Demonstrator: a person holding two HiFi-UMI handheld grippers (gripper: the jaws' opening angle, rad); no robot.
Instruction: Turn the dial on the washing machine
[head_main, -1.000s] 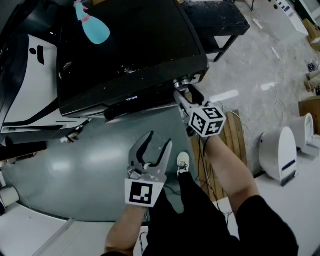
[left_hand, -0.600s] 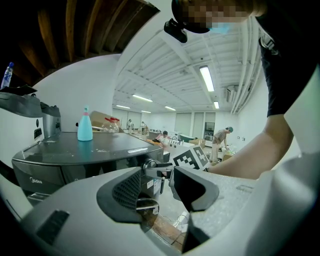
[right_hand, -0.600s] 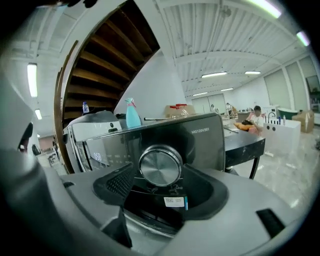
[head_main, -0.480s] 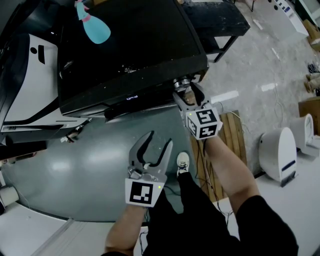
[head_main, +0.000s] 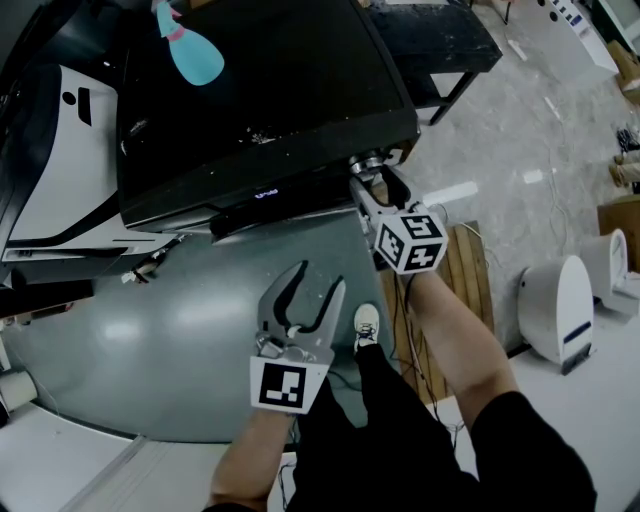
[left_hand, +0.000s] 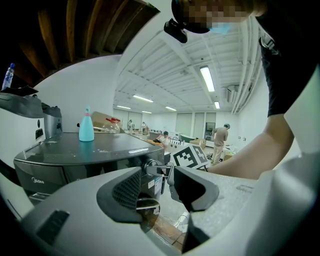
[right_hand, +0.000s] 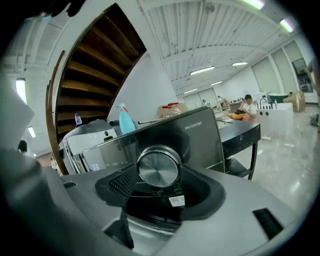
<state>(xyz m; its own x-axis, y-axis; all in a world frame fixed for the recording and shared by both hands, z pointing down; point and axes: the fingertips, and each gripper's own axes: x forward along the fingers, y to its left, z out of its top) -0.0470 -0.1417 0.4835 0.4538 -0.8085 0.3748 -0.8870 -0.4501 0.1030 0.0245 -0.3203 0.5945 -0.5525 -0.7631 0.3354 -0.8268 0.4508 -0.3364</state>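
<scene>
As their jaws have just been closing, right tongs (head_main: 370, 178) pinch the steel dial (right_hand: 158, 168) at the front corner of the washing machine (head_main: 260, 90). Left tongs (head_main: 319, 277): spread, empty, apart from the machine.

A: Any room left along the front of the washing machine (head_main: 260, 90)?

B: Not at its right corner. The right gripper (head_main: 372, 180) fills it, its jaws just now closing, with the dial (right_hand: 158, 167) between them and a pad on each side.

A: Lower down?

B: The grey floor (head_main: 130, 340) in front lies bare. Only the left gripper (head_main: 320, 277) hangs over it, jaws apart, nothing between. A shoe (head_main: 366, 322) and a wooden pallet (head_main: 468, 268) crowd the right side.

A: And on top?

B: Wide and flat — just a blue spray bottle (head_main: 192, 52) at the back. A white machine (head_main: 60, 170) stands just beside on the left, and a black table (head_main: 440, 40) behind on the right.
</scene>
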